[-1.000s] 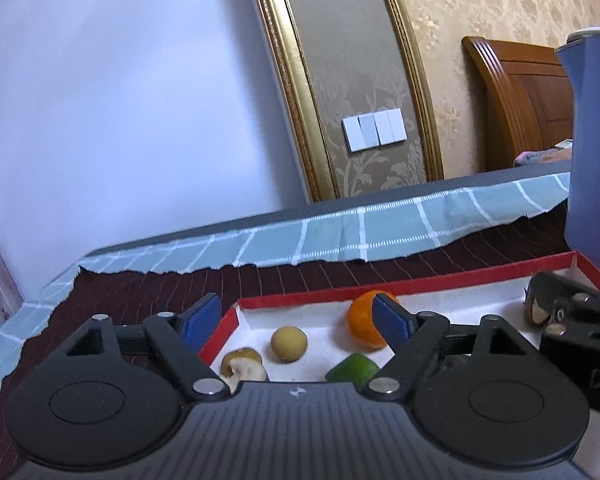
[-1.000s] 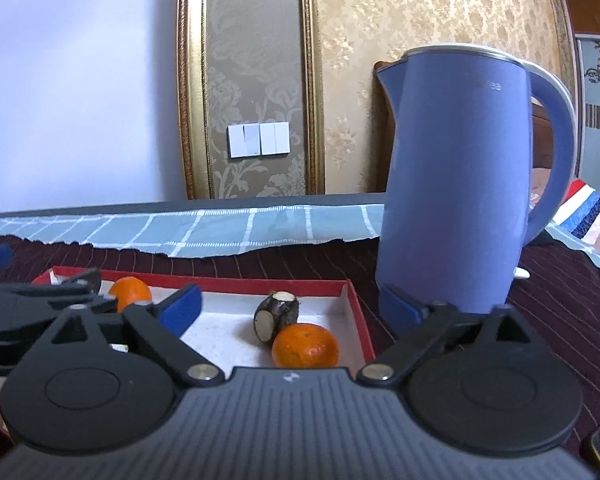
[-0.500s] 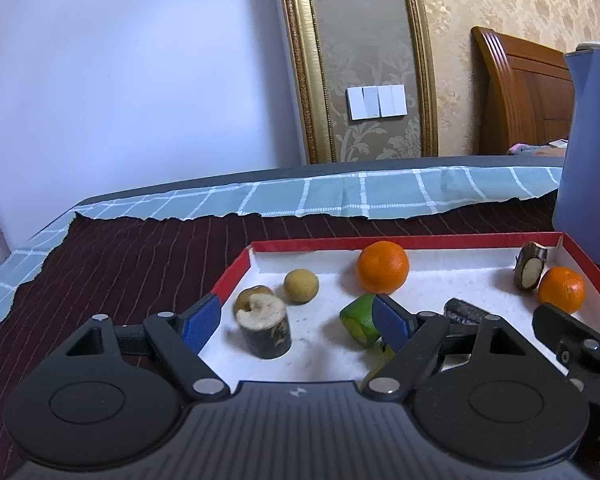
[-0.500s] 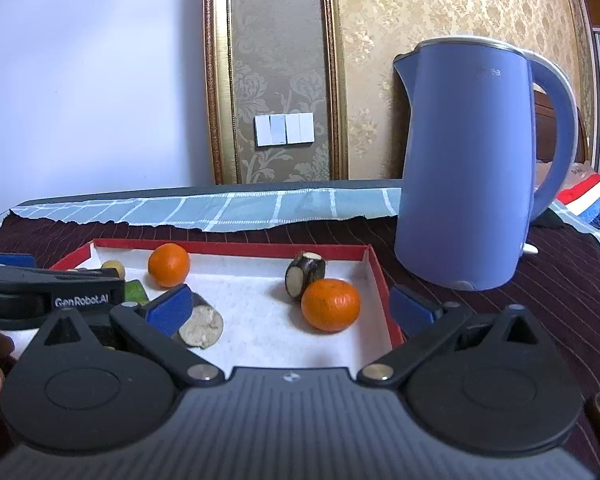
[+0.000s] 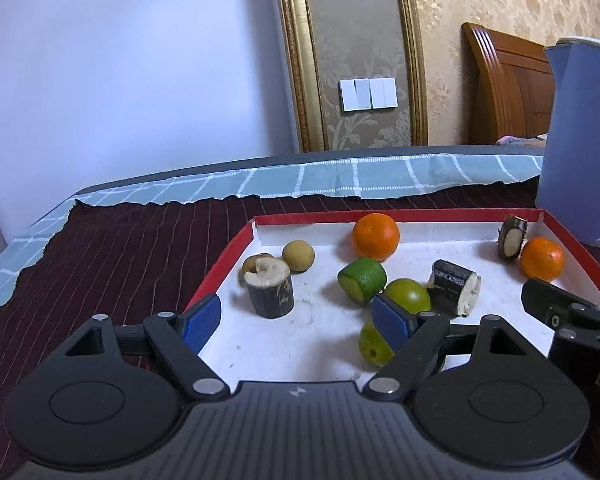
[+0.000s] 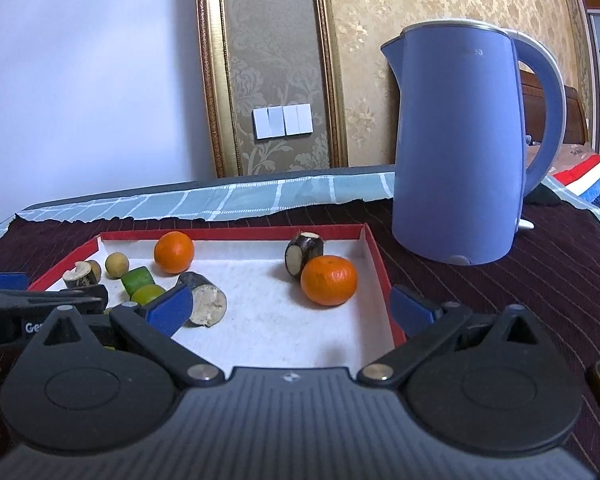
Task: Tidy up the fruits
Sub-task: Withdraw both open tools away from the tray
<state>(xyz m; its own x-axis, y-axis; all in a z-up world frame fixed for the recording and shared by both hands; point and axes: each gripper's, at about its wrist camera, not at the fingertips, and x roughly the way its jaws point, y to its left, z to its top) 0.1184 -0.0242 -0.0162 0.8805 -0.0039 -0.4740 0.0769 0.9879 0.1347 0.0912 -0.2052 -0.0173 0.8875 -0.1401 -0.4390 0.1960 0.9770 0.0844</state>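
Note:
A red-rimmed tray (image 5: 236, 246) with a white floor holds the fruit; it also shows in the right wrist view (image 6: 374, 252). In it lie two oranges (image 5: 375, 237) (image 5: 542, 259), two tan longans (image 5: 298, 255), green pieces (image 5: 362, 279) (image 5: 407, 295) (image 5: 374, 345) and dark sugarcane chunks (image 5: 270, 290) (image 5: 454, 292) (image 5: 511, 236). My left gripper (image 5: 298, 320) is open and empty above the tray's near left part. My right gripper (image 6: 290, 310) is open and empty above the tray's near right part, just short of an orange (image 6: 329, 280).
A tall blue kettle (image 6: 460, 152) stands right of the tray on the dark striped cloth (image 5: 120, 248). A light blue checked cloth (image 5: 340, 178) lies behind. The wall with a gold frame and switches (image 5: 368, 94) is beyond the table.
Both grippers have risen and tilted down, so more of the tray floor and more fruit show. Both stay open and empty.

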